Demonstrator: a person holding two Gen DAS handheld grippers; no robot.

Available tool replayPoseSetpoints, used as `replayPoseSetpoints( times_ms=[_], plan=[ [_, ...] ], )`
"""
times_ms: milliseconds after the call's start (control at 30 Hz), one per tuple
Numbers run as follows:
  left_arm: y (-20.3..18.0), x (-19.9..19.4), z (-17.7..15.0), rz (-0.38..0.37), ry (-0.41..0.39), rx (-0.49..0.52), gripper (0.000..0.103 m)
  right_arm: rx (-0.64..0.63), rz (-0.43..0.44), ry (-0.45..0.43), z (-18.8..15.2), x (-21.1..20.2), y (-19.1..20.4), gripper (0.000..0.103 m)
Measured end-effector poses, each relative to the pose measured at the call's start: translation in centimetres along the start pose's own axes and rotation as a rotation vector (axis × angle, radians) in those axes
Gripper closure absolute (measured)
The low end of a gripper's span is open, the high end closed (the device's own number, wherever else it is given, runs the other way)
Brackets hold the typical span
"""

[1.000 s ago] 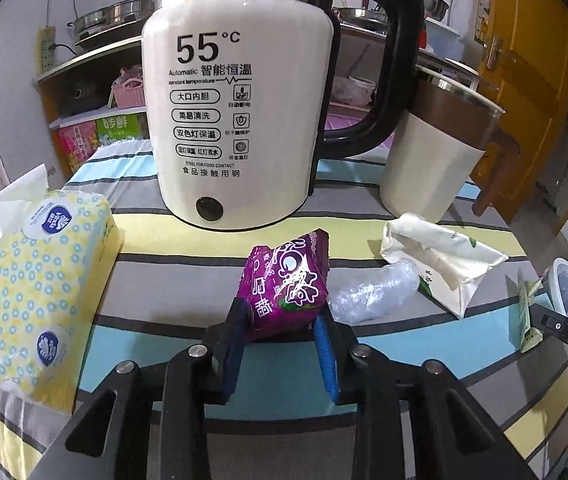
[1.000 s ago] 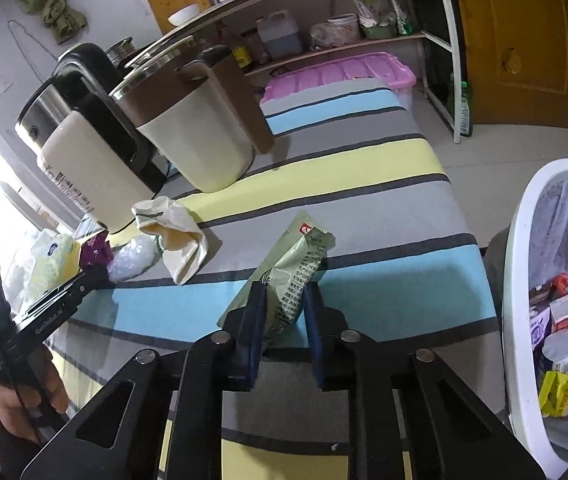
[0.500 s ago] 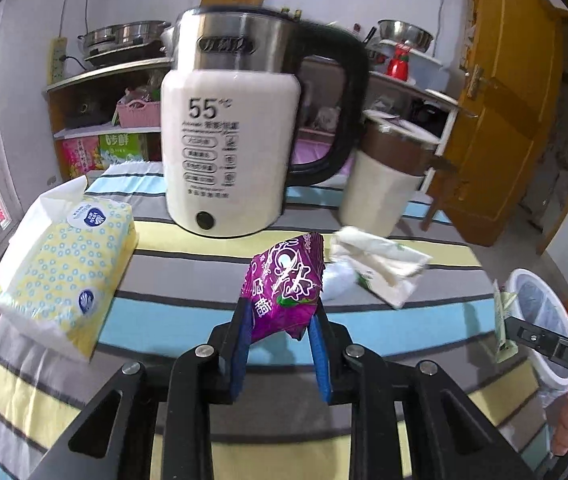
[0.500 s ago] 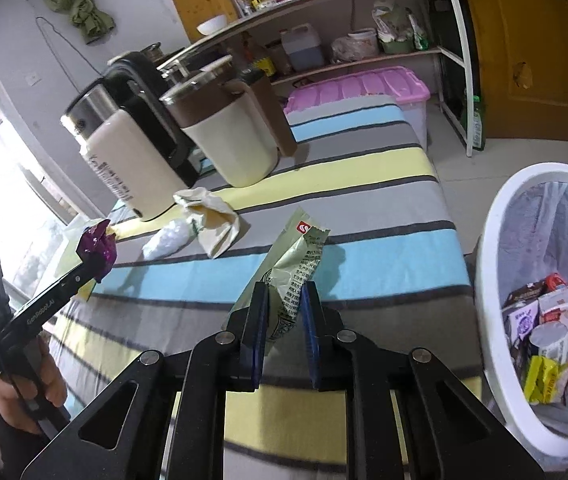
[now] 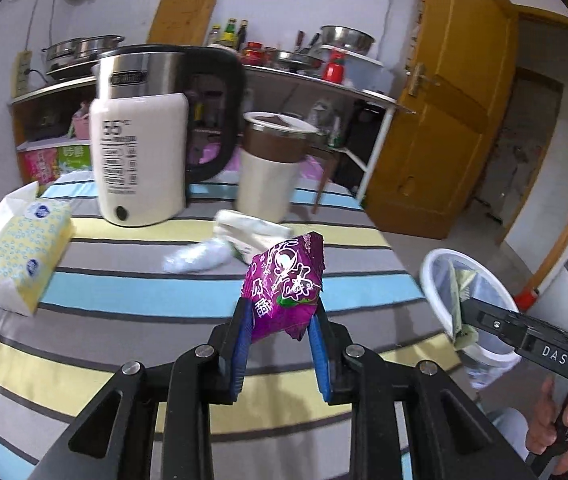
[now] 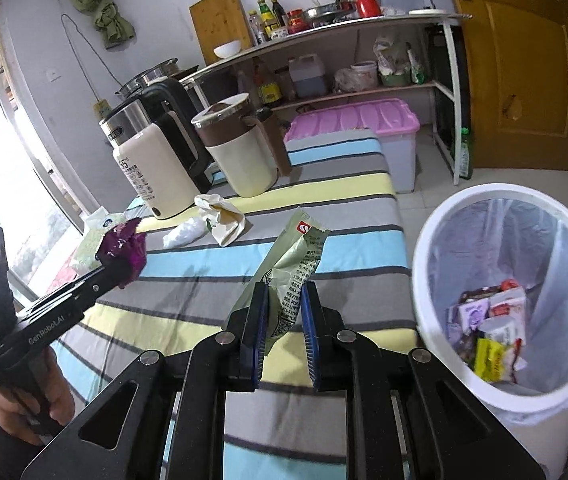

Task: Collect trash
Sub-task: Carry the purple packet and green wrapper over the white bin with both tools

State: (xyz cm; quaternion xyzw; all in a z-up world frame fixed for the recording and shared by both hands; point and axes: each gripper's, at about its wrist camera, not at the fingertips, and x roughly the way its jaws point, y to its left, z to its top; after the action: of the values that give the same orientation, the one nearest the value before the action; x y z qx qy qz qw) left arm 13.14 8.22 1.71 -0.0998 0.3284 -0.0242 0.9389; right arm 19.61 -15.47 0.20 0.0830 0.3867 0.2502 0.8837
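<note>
My left gripper (image 5: 279, 312) is shut on a purple snack wrapper (image 5: 286, 284) and holds it above the striped table (image 5: 123, 296). My right gripper (image 6: 282, 300) is shut on a pale green wrapper (image 6: 296, 256), also lifted off the cloth. In the right wrist view the left gripper (image 6: 123, 264) shows at the left with the purple wrapper (image 6: 121, 246). In the left wrist view the right gripper (image 5: 462, 320) hangs in front of the bin with the green wrapper (image 5: 460, 284). A white bin (image 6: 428, 280) with several wrappers inside stands off the table's right edge. A crumpled beige wrapper (image 6: 221, 220) and a clear plastic scrap (image 6: 183, 234) lie near the kettle.
A cream electric kettle (image 5: 141, 148) and a cream-and-brown jug (image 5: 269, 168) stand at the back of the table. A yellow tissue pack (image 5: 19, 256) lies at its left edge. Beyond are a shelf rack (image 6: 324, 40), a pink-lidded box (image 6: 356, 120) and a yellow door (image 6: 524, 60).
Both grippers have risen and pulled back from the table with their wrappers lifted. The view has swung right, and the bin now looms larger.
</note>
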Motion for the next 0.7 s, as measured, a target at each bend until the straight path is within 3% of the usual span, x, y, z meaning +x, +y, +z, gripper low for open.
replayPoseSetpoints(
  times_ms=[700],
  plan=[
    [-11.0,1.1,-1.2,-0.153,0.036,0.137,0.075,0.057,-0.093,-0.074,-1.7,-6.2,-5.6,0.086]
  ],
)
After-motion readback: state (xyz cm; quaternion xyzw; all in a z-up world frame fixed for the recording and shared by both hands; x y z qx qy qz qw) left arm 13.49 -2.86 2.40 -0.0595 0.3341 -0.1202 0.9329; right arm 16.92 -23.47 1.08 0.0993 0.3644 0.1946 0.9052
